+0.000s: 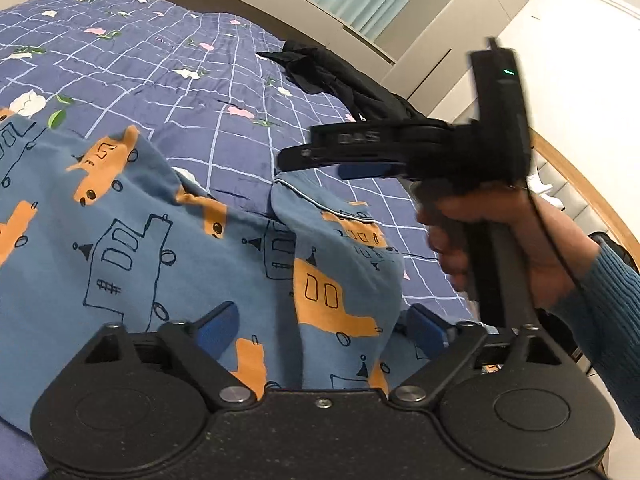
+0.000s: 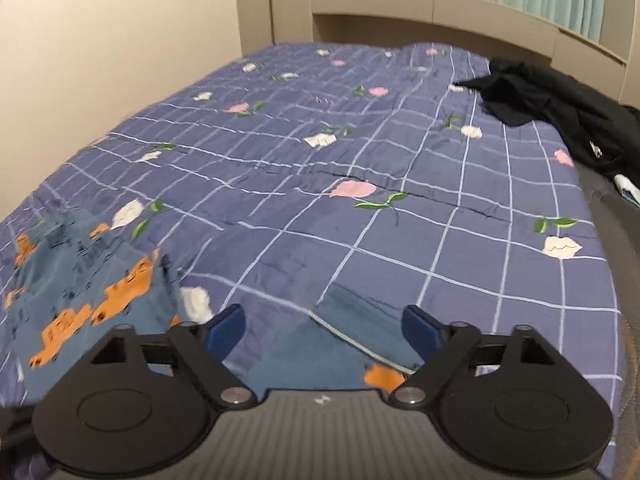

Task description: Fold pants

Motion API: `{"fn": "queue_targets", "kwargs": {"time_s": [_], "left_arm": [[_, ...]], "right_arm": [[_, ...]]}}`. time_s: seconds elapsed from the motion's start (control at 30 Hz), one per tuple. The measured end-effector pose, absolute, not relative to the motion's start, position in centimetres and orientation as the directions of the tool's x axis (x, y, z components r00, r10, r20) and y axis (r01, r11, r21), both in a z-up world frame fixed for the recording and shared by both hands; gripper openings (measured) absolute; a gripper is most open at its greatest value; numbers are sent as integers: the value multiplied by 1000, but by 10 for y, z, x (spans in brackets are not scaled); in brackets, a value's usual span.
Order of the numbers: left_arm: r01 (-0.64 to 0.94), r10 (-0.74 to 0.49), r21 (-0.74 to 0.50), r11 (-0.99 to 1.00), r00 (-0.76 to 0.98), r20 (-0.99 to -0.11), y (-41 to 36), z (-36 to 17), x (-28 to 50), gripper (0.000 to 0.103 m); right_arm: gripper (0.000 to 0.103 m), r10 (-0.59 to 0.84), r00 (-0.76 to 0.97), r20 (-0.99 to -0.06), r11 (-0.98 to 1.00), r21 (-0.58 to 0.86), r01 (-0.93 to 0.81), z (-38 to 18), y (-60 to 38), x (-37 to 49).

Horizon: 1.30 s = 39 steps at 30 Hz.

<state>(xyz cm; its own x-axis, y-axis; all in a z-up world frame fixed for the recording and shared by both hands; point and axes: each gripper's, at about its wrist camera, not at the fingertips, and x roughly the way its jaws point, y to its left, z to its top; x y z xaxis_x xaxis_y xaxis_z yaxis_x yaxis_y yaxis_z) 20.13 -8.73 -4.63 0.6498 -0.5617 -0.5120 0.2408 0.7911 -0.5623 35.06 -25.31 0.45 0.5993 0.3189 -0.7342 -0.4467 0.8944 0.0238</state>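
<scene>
The blue pants [image 1: 168,248] with orange truck prints lie rumpled on the bed. In the left wrist view they fill the lower left and run between the open blue pads of my left gripper [image 1: 326,326], with cloth bunched between the jaws. My right gripper [image 1: 304,160] shows from the side there, above a hem with white piping [image 1: 320,196]. In the right wrist view the pants [image 2: 88,280] lie at lower left. The piped hem [image 2: 352,340] sits between the wide-open pads of my right gripper [image 2: 324,328].
The bed has a purple-blue checked quilt [image 2: 360,160] with flowers. A pile of black clothes [image 2: 560,108] lies at the far right corner by the headboard. A wall runs along the bed's left side.
</scene>
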Motion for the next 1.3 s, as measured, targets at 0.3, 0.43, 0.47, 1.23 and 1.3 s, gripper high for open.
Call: {"fn": "queue_targets", "kwargs": {"time_s": [0.3,0.43,0.47,1.23,1.3], "left_arm": [[230,-573,-589,774,649,-500,-88,-44,203,43],[219,-564,-588,779,656,-503,-90,-41,205,23],[220,-562,-585,781,656,-504,-91,-41,206,20],[552,-611,-268,789,669,-423,-143,10,153,0],[581,-614,-228,781,653,-443,-151,4,145,0]], "right_arm": [[62,240,565,-790,912,-17,-411,-17,-236,373],[40,198,567,-799,921,-46,-387,-26,-231,377],[32,188,572,-799,921,-59,-385,-27,-230,377],[13,152,912,-381,988,57,-141,95,-384,170],[13,120,917,-381,992,68,-102,86,-396,146]]}}
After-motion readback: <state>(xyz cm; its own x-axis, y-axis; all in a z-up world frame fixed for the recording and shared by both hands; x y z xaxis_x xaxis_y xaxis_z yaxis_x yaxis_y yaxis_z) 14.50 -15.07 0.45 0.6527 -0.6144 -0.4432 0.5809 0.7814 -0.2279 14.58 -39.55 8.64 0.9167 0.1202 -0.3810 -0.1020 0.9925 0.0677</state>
